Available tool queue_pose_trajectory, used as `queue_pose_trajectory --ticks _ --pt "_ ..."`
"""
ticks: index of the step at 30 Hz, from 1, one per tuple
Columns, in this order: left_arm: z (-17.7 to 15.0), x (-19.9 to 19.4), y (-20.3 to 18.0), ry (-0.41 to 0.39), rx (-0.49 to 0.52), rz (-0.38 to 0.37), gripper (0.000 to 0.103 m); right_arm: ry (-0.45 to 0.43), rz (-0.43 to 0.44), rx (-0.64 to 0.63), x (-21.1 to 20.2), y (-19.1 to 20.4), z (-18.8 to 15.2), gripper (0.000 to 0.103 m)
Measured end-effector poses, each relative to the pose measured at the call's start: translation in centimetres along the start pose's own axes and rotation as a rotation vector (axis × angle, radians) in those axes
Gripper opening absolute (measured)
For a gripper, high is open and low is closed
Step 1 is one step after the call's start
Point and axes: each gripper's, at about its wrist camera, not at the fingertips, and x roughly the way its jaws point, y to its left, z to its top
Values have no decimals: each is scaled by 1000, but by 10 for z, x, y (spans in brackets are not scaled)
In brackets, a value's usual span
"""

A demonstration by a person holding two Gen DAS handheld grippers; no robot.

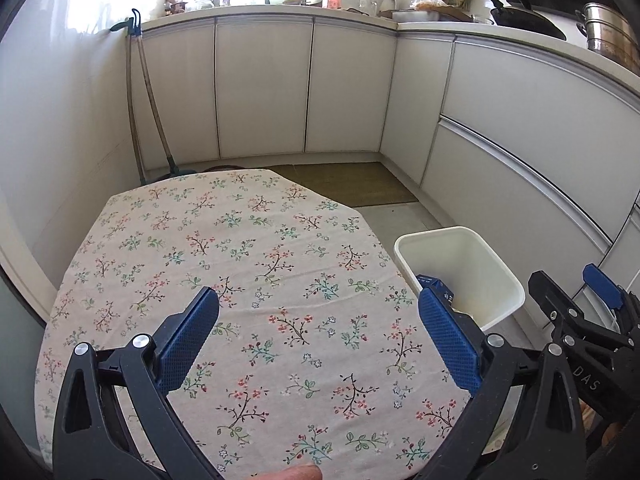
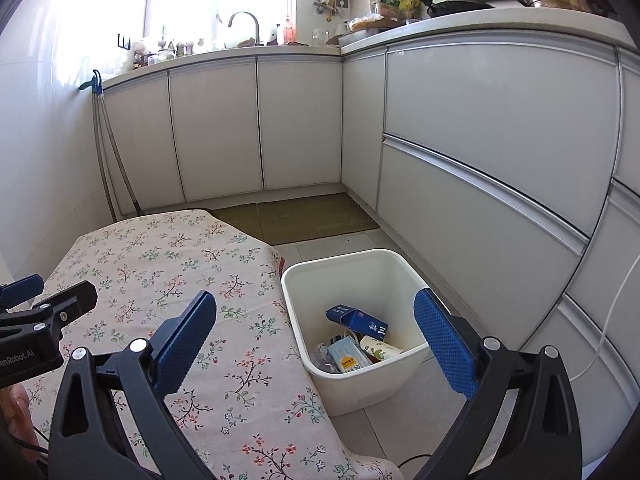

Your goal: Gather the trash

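Left wrist — floral tablecloth (image 1: 248, 280), white bin (image 1: 460, 272) beside.

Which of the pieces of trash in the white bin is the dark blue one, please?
The dark blue carton, lying tilted on top toward the bin's back; the other items below it are pale or white.

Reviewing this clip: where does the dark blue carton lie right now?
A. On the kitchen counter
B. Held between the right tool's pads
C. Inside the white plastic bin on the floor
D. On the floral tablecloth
C: the right wrist view shows the dark blue carton lying among other trash inside the white plastic bin, while both tools are open and hold nothing.
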Motion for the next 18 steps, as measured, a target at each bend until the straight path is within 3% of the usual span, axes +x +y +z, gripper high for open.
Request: queue_pose_trajectory --ticks 18 --pt "-1 8 -2 25 -4 11 96 9 2 2 3 -3 -2 96"
